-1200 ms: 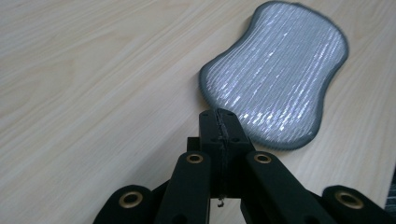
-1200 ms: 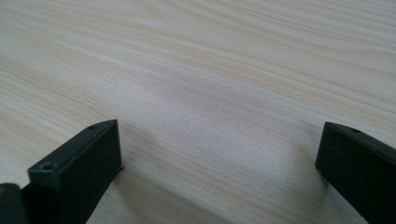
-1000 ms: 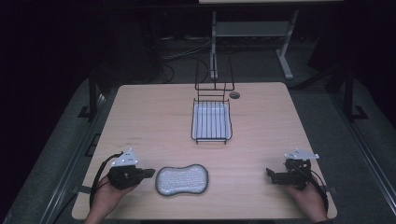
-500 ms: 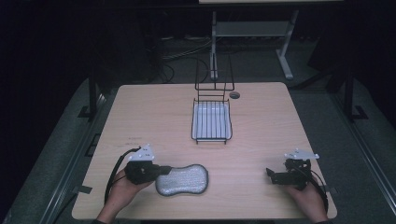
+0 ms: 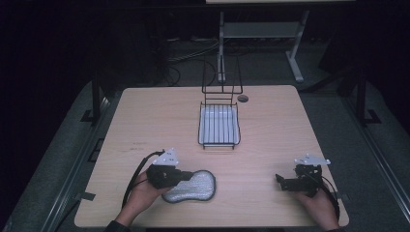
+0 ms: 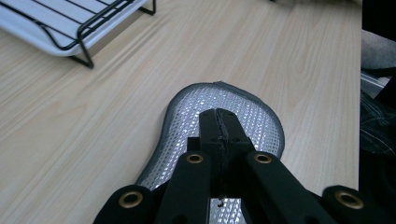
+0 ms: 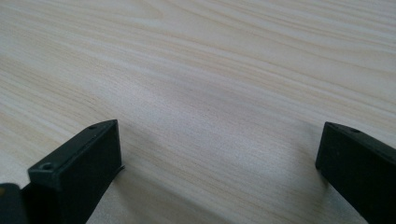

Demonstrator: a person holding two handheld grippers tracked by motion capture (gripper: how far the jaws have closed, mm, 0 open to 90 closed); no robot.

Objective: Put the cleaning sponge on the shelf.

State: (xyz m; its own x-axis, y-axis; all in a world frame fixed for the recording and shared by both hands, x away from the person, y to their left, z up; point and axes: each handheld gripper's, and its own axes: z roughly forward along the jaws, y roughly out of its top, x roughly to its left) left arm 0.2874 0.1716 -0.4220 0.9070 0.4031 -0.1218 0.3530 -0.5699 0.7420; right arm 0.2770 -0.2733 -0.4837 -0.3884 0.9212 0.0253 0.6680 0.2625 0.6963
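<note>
High view: the left gripper point(image 5: 180, 175) has come in from the worktop's 8 o'clock edge over the last second and now lies on the near-left end of the silvery, peanut-shaped mesh scrubbing pad with a dark grey rim point(image 5: 189, 186). That pad sits at about 7 o'clock on the pale wood-grain worktop point(image 5: 270, 121), unmoved. The right gripper point(image 5: 285, 181) has kept its place at 5 o'clock, well apart from everything.

In the left gripper view the jaws are clenched tip to tip over the pad point(image 6: 243, 116); whether they pinch any of its fabric I cannot tell, since the tips hide the contact. I judge this the start of a pickup, with the lift not yet made. In the right gripper view the jaws stand released and wide over bare wood.

The pad looks soft and flat, its woven face glinting in small diamonds, its border a smooth dull band. At 12 o'clock stands a black wire dish rack over a white ribbed plastic drip tray point(image 5: 219, 124), rigid and open-barred.
</note>
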